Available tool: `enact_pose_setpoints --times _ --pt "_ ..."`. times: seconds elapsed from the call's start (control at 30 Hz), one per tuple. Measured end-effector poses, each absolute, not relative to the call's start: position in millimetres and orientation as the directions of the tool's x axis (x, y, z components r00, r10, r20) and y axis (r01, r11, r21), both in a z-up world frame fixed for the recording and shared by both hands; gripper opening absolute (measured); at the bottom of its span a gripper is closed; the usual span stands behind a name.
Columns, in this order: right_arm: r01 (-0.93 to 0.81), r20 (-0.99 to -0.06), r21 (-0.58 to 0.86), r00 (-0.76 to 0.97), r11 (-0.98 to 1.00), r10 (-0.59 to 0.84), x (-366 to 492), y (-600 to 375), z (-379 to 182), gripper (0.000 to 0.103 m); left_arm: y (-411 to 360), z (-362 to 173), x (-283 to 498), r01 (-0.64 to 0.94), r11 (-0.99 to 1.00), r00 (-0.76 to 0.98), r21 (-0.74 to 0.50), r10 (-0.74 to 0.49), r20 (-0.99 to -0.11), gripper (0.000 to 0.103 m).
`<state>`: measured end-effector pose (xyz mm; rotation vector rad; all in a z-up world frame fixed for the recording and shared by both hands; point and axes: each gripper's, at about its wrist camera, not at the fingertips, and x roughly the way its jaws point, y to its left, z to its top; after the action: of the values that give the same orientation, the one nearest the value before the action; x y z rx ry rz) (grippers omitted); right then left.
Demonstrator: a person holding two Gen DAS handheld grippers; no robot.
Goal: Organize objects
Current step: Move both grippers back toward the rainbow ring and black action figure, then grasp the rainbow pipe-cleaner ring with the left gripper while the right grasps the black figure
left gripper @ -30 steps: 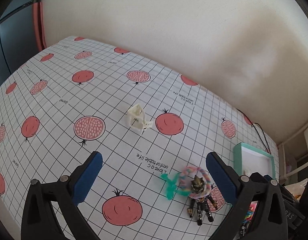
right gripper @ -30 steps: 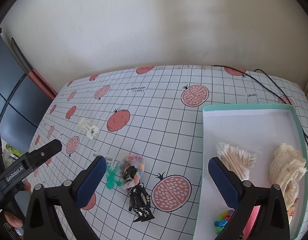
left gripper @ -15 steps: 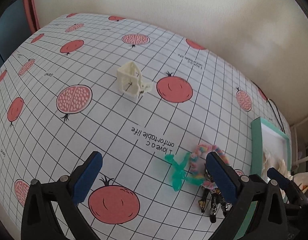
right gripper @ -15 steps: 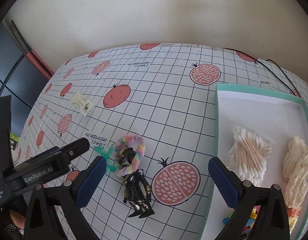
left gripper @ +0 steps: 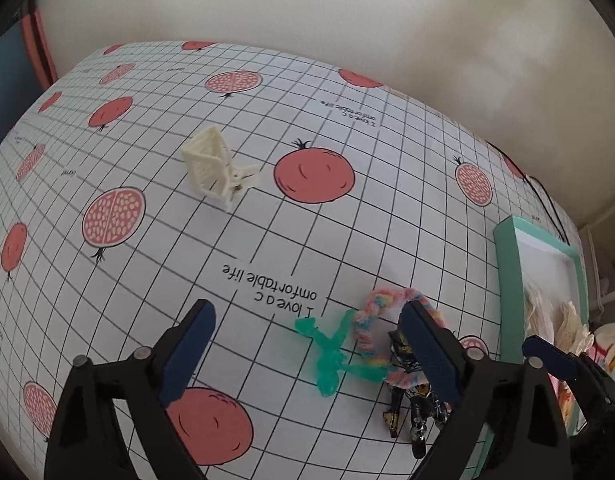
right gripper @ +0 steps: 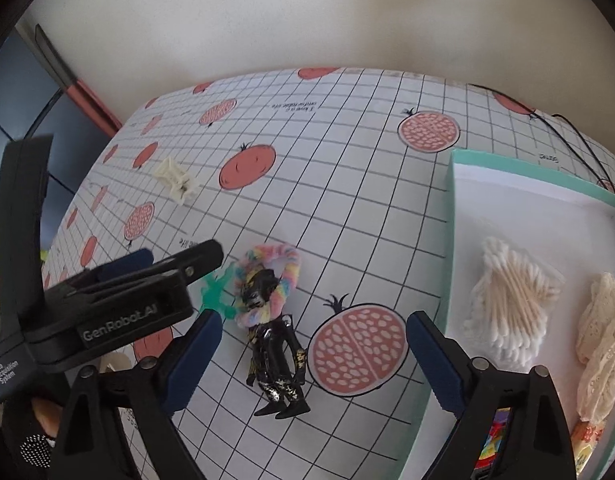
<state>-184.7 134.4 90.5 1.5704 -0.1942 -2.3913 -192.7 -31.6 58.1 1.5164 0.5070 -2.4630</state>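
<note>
Approach step, nothing gripped yet. Left claw and right claw both wide, just narrowing, empty. Black figure flat on worktop between right claw's pads, head away, feet toward claw, long axis along the reach. Scrunchie and green toy at its head. Next, probably: lower, straddle torso, close, carry to tray at right.

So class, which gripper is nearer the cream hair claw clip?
Left. The left gripper hovers short of the cream hair claw clip; the right gripper sits farther off, above the black toy figure.
</note>
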Motion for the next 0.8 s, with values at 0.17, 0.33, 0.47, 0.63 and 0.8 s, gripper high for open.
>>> enact_pose_setpoints --times 0.17,0.33,0.47,0.63,0.8 --pt "0.178 -0.892 0.259 -0.333 -0.949 -0.306 -184 127 79 0.092 -24 53 -199 0.306 -0.937 -0.443 -0.169 0.017 -0.896 0.076" --pt "0.189 -0.901 0.254 -0.311 -0.948 -0.304 -183 123 73 0.090 -18 49 -205 0.274 -0.950 -0.436 -0.151 0.017 -0.900 0.069" --pt "0.208 -0.909 0.243 -0.290 -0.947 -0.297 -183 117 66 0.087 -10 52 -209 0.227 -0.968 -0.454 -0.109 -0.006 -0.891 0.066" --pt "0.225 -0.921 0.226 -0.267 -0.948 -0.283 -183 111 58 0.084 -1 46 -213 0.191 -0.976 -0.440 -0.101 0.007 -0.898 0.052" --pt "0.236 -0.926 0.204 -0.267 -0.950 -0.266 -183 107 55 0.082 4 39 -217 0.172 -0.979 -0.434 -0.105 0.021 -0.901 0.043"
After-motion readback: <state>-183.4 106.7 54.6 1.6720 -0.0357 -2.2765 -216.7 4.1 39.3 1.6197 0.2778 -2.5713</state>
